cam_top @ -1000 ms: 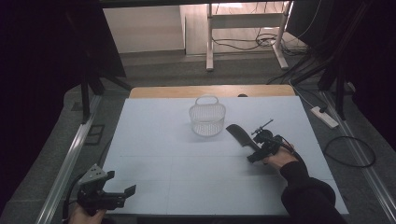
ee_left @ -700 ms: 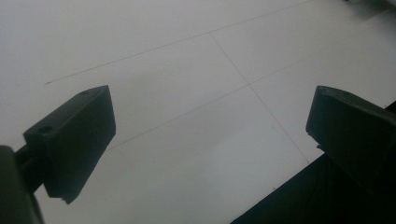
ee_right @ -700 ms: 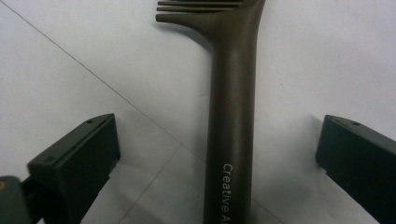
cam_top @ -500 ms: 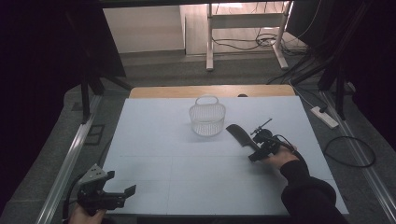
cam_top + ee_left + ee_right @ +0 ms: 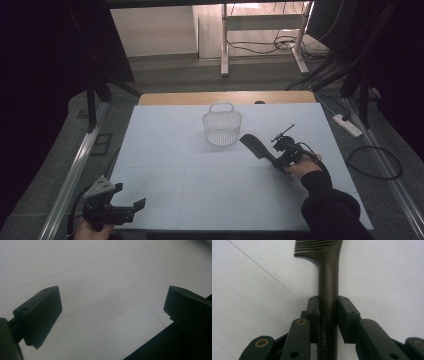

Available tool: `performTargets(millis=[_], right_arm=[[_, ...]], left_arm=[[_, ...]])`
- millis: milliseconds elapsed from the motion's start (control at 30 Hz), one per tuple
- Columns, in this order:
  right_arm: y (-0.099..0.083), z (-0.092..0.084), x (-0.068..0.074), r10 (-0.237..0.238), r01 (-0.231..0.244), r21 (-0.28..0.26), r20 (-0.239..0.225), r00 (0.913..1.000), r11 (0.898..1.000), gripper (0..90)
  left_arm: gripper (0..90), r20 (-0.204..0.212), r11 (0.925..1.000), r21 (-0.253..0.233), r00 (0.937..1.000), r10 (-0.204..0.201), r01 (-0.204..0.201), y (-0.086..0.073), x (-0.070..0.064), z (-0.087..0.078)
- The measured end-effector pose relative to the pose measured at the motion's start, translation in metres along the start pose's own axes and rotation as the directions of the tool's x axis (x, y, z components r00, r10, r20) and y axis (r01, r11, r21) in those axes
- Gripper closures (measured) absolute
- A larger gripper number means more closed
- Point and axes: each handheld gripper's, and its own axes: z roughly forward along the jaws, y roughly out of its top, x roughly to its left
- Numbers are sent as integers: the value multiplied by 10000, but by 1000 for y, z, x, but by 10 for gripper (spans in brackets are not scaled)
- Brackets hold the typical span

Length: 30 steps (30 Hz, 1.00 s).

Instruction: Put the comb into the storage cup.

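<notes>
A black slotted spatula [image 5: 256,146] lies low over the white table [image 5: 200,175], its blade pointing toward a white wire basket [image 5: 222,125]. My right gripper [image 5: 278,159] is shut on the spatula handle [image 5: 328,315], both jaws pressed against its sides. The slotted blade [image 5: 317,246] shows at the top of the right gripper view. At the front left corner my left gripper [image 5: 131,207] is held open above the table edge, with only bare table surface [image 5: 105,297] between its wide-apart jaws.
A wooden strip [image 5: 225,97] borders the table's far edge. Metal rails [image 5: 70,175] run along both sides. A power strip [image 5: 346,125] and cables lie on the floor at the right.
</notes>
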Motion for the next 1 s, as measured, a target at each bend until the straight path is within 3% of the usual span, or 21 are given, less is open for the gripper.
performTargets(millis=[267,567,800,1000], right_arm=[[-3,-1,-2,518,-520,-177,-137,9986,9985,730],[-10,-10,-3,817,-832,-865,-209,9964,9928,730],[-16,-23,-1,710,-735,-1547,-216,9972,9852,730],[-24,-37,4,631,-642,-2110,-120,9979,9754,730]], left_arm=[[24,-14,10000,-1,10000,15,-15,0,0,0],[9,-84,9997,155,9998,197,-196,3,-3,2],[5,192,9990,-11,9988,456,-456,10,-5,5],[0,1056,9969,-140,9913,780,-769,21,-6,13]])
